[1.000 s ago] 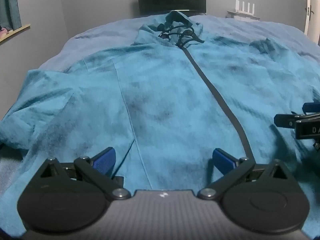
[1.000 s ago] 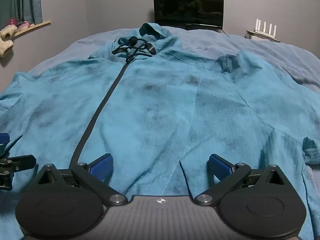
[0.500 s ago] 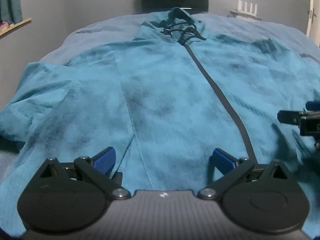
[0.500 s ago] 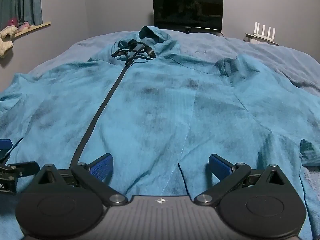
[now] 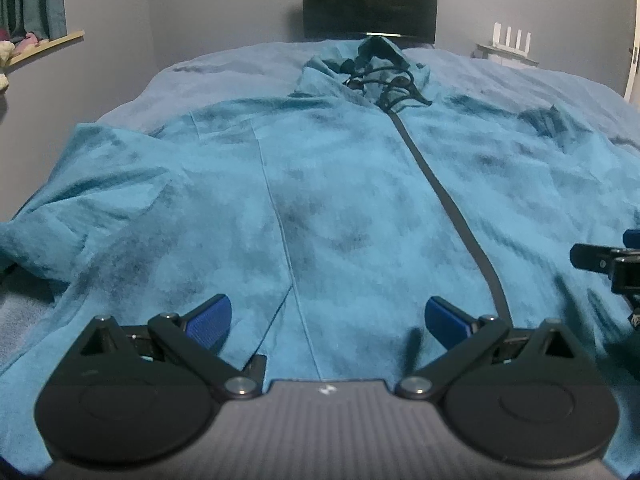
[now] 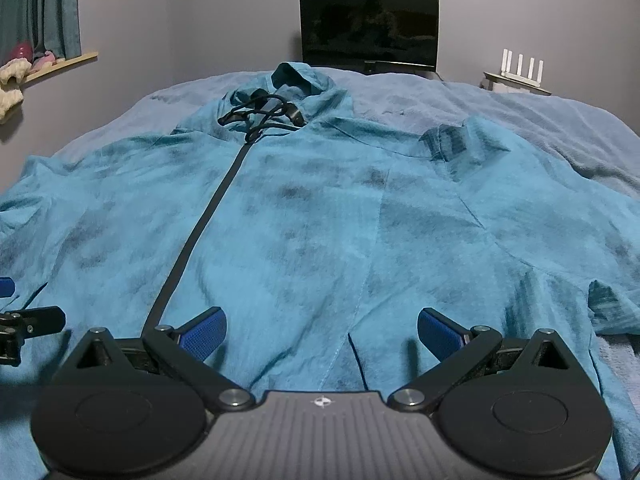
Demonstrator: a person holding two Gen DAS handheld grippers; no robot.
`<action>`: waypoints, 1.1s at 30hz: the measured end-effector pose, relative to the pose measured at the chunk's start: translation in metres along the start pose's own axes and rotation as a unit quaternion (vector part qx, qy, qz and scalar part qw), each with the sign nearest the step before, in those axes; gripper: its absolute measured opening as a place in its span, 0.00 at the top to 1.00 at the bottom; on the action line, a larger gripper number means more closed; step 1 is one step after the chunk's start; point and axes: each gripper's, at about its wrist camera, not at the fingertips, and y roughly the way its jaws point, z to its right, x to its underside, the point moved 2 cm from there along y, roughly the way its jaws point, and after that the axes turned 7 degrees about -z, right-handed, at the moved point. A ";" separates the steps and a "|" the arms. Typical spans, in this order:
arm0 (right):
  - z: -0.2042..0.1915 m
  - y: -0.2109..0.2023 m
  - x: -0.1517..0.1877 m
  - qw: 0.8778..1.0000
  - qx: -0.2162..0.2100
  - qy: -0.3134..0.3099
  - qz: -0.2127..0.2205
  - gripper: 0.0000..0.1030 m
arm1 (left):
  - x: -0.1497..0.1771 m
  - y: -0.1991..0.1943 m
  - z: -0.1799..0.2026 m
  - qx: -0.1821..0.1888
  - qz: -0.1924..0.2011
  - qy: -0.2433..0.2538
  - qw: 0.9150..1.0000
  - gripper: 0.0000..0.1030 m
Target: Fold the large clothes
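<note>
Lying front-up across the bed (image 6: 520,116), the teal jacket (image 5: 340,200) fills the middle of both frames, hood toward the top, dark zipper (image 5: 452,204) running down. Left gripper (image 5: 327,316) and right gripper (image 6: 322,328) sit at lower centre over its hem, both spread wide, pinching nothing.

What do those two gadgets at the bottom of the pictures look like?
Each is a hand-held gripper: the left one and the right one look alike. Both have a grey ribbed body with a small white logo, two round black discs, black linkage bars with silver pivots, and two fingers tipped with textured blue pads. No cables or sleeves show.
</note>
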 end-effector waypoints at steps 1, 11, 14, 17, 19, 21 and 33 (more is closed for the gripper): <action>0.000 0.000 0.000 1.000 0.000 0.001 0.000 0.00 | 0.000 0.000 -0.001 0.002 0.001 -0.001 1.000 0.00; 0.000 0.000 -0.001 1.000 -0.004 0.001 -0.003 0.00 | -0.001 -0.001 -0.002 0.002 0.006 -0.007 1.000 0.00; 0.001 0.000 -0.001 1.000 -0.005 0.003 -0.002 0.00 | -0.001 -0.001 -0.003 0.004 0.007 -0.007 1.000 0.00; 0.002 -0.002 0.000 1.000 -0.005 0.005 0.002 0.00 | -0.002 -0.002 -0.003 0.003 0.007 -0.008 1.000 0.00; 0.003 -0.004 0.000 1.000 -0.006 0.008 0.006 0.00 | -0.002 -0.003 -0.004 0.002 0.010 -0.010 1.000 0.00; 0.004 -0.007 0.000 1.000 -0.007 0.013 0.011 0.00 | -0.002 -0.005 -0.006 -0.001 0.013 -0.016 1.000 0.00; 0.017 -0.024 -0.005 0.999 -0.018 0.031 0.037 0.00 | -0.004 -0.017 -0.007 0.026 0.028 -0.009 0.999 0.00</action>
